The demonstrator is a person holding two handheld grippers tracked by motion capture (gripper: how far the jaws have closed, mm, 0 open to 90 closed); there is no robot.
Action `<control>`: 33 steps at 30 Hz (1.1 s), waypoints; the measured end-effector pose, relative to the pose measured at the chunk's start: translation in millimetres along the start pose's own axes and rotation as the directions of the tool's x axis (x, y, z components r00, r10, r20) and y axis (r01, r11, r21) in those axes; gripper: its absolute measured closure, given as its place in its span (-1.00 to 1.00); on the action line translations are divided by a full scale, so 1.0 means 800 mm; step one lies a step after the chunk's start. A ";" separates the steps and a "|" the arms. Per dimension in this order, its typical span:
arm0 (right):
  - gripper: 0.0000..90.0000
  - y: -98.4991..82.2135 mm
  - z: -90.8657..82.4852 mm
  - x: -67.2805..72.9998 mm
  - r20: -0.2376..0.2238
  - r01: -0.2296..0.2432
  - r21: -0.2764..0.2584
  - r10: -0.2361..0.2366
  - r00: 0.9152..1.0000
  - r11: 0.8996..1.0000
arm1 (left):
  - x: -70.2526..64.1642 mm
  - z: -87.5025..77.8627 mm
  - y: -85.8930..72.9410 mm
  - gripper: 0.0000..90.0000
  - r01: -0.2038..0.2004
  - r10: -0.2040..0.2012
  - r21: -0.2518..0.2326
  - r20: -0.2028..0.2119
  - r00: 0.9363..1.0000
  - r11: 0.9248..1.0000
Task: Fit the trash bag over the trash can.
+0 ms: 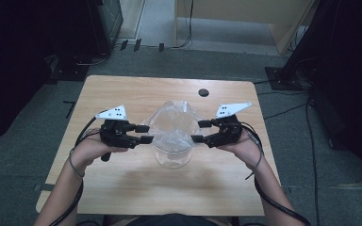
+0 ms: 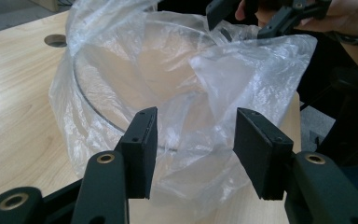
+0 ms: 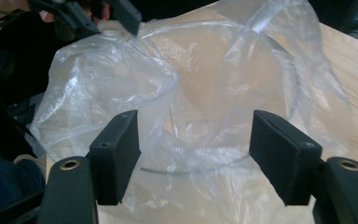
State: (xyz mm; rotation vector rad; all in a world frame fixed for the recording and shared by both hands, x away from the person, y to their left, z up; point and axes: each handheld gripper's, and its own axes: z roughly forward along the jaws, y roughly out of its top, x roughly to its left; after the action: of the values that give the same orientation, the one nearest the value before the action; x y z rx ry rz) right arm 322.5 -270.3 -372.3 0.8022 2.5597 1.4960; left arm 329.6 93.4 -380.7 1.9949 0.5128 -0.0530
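High view: clear round glass bowl (image 1: pixel 173 153) lined with a thin crinkled transparent plastic bag (image 1: pixel 172 123), standing near the middle of the light wooden table (image 1: pixel 122 186). Left gripper (image 1: pixel 144 133) at the bag's left edge, right gripper (image 1: pixel 200 131) at its right edge, both level and pointed inward at the bowl's rim. Jaws of each parted, tips just beside the plastic; touching or not, cannot tell from here. Small dark round hole (image 1: pixel 203 92) in the tabletop beyond the bowl.

Left gripper view: black jaws standing apart, left gripper (image 2: pixel 195 144) open with the bag's film (image 2: pixel 242 79) bulging in front of the gap, not pinched by the pads. Bowl rim (image 2: pixel 86 95) visible through the plastic. Right gripper (image 2: pixel 242 21) across the bowl, near the bag's far edge.

Right gripper view: right gripper (image 3: pixel 196 149) also open, jaws wide, loose plastic (image 3: pixel 102 79) ahead of them and unpressed. Left gripper (image 3: pixel 114 18) at the far side of the bag.
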 end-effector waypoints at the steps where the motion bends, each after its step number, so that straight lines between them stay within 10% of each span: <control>1: -0.27 -0.001 -0.002 0.001 0.004 0.001 0.001 -0.001 1.000 1.000 | -0.001 0.000 -0.001 0.11 0.004 -0.004 0.001 0.002 1.000 1.000; 14: -0.01 -0.005 -0.009 0.011 -0.119 0.011 0.008 -0.010 0.993 1.000 | -0.009 -0.001 -0.011 0.10 -0.002 0.001 0.013 0.020 1.000 1.000; 26: -0.05 0.000 -0.020 0.012 -0.140 0.004 -0.030 -0.008 0.990 1.000 | -0.021 -0.004 0.000 0.07 -0.019 0.020 -0.037 0.040 0.999 0.999; 33: -0.05 -0.004 -0.004 0.018 -0.180 0.013 0.011 -0.011 0.984 1.000 | -0.021 0.005 -0.006 0.48 -0.004 0.004 0.006 0.060 0.998 1.000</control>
State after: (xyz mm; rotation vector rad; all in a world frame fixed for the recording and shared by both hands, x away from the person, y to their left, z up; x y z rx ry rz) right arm 307.9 -267.4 -370.0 0.6811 2.6973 1.6205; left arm 313.8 85.9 -382.3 1.9935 0.4707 -0.1121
